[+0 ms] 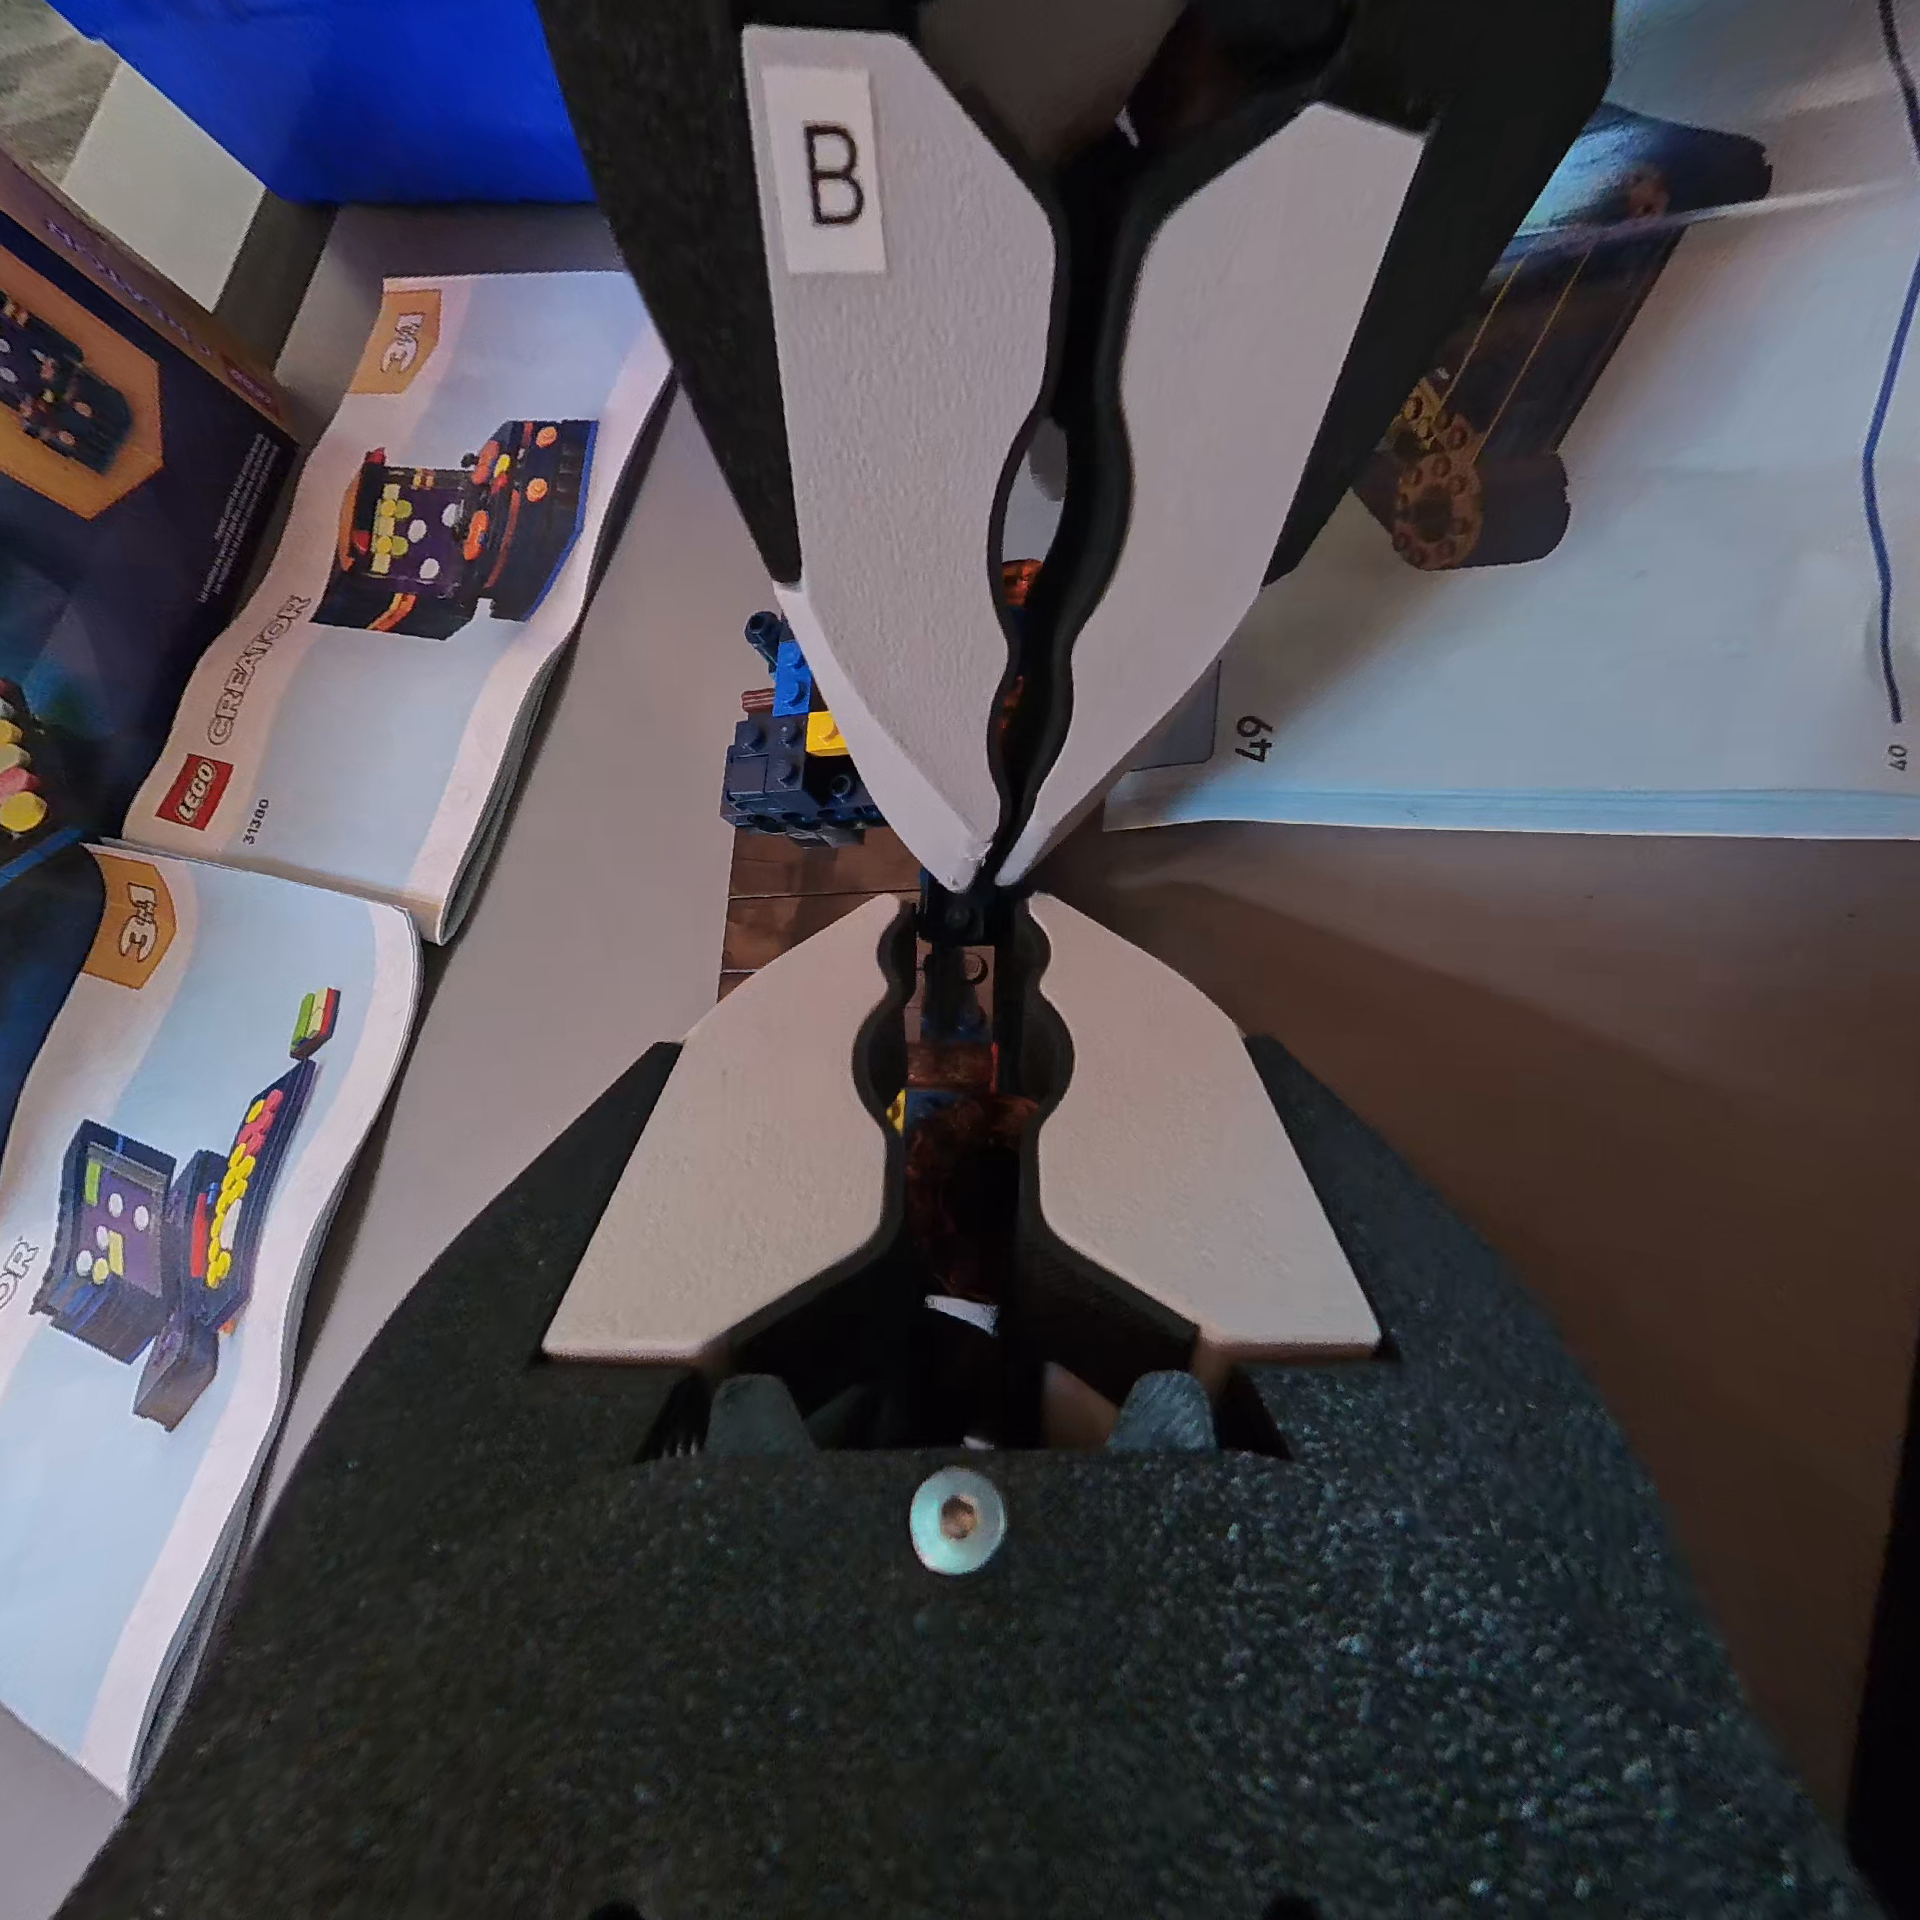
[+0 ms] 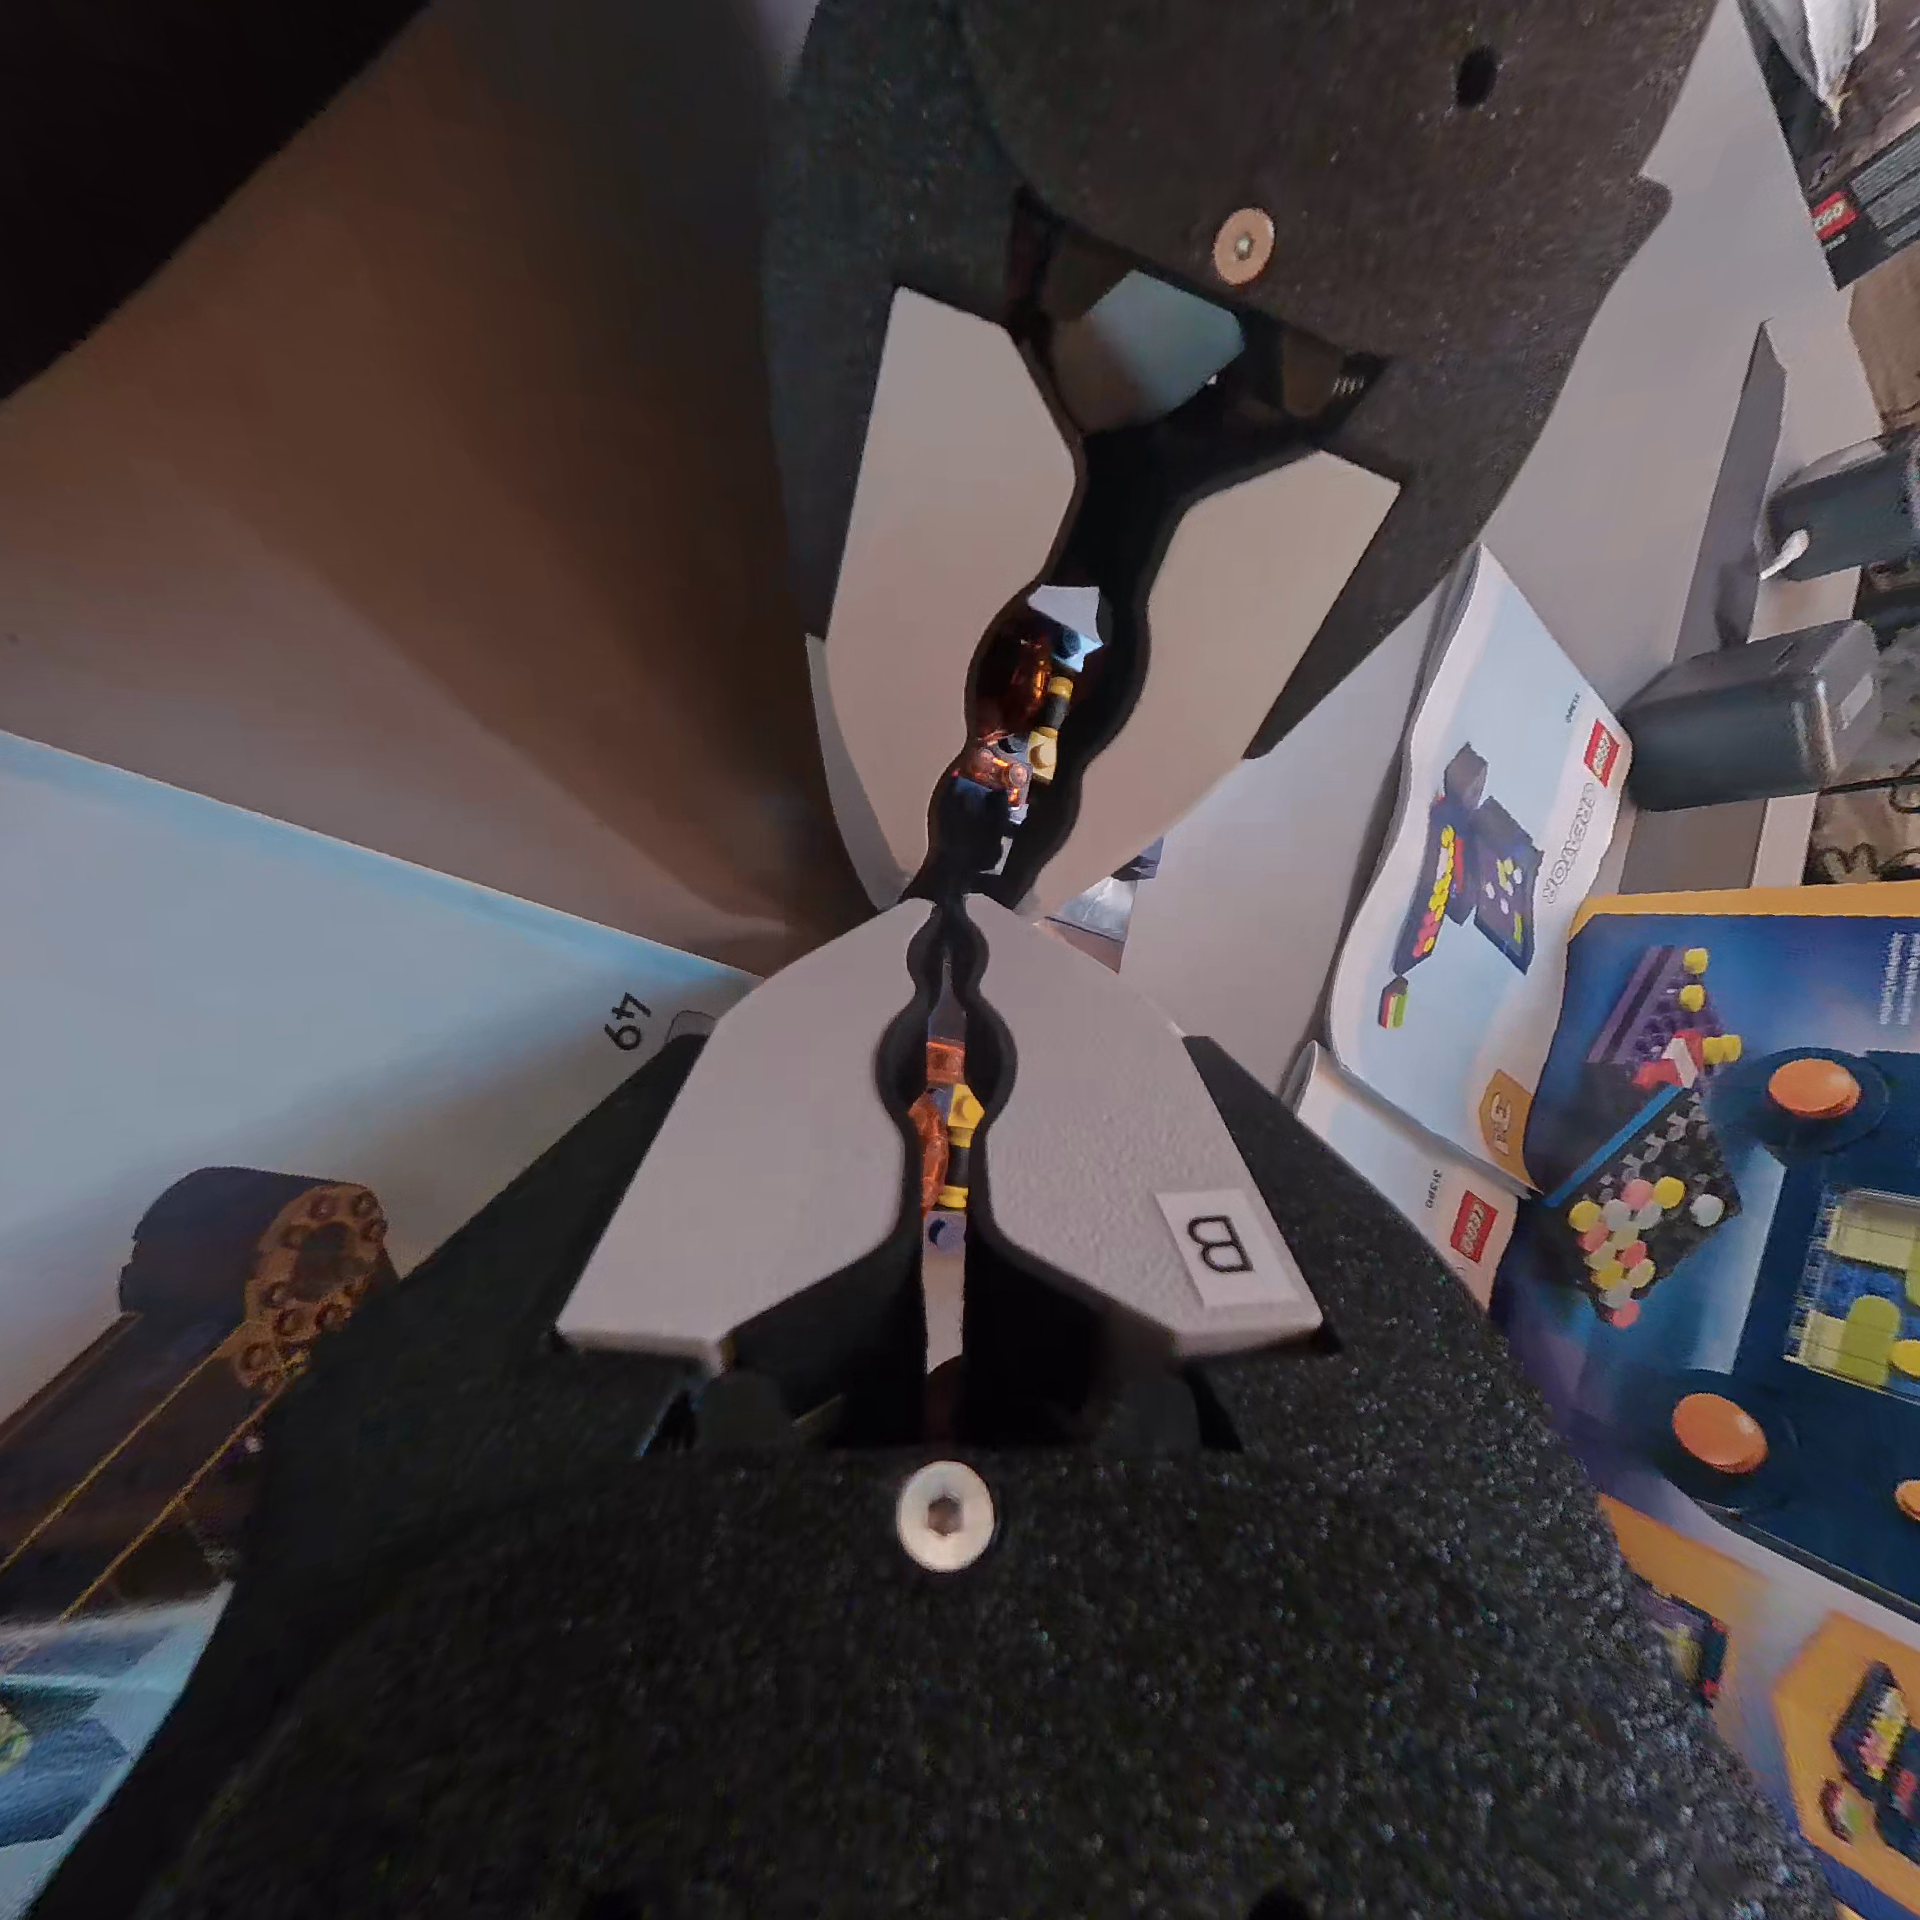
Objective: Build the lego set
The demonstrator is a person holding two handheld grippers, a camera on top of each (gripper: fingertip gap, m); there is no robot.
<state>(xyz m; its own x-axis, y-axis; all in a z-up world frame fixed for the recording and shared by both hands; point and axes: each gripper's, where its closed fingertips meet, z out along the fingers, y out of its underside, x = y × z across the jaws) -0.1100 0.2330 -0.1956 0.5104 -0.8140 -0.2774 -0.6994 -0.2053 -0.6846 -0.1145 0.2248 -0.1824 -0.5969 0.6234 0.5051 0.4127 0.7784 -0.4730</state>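
Meeting nose to nose over the grey counter [image 1: 644,727], the two grippers look lined up on purpose. The left gripper [image 1: 961,925] has its fingers [image 1: 790,1143] only a little apart and clamped on a small brick assembly [image 1: 961,987] (dark blue at the front end, clear orange and a bit of yellow further back). The piece runs lengthwise down the channel between the pads, so only its blue end pokes out at the tips. My guess is that keeps it steady and leaves that end free.

The right gripper [image 1: 987,873], the one with the white sticker, comes in from the opposite side with its fingers [image 1: 914,468] fully closed. Their tips sit right at the blue end. Whether they're actually pinching a sliver of it or just touching, I can't tell.

Below them on the counter sits a bigger brick build [image 1: 784,748] in blues and yellow, just beside the held piece. An open instruction booklet [image 1: 1558,675] lies flat close by, probably for reference, with two closed booklets [image 1: 395,582] off to the left.

Container-wise, there's the printed set box [image 2: 1714,1195] and a blue bin [image 1: 312,94] at the edge, and neither shows what's inside.
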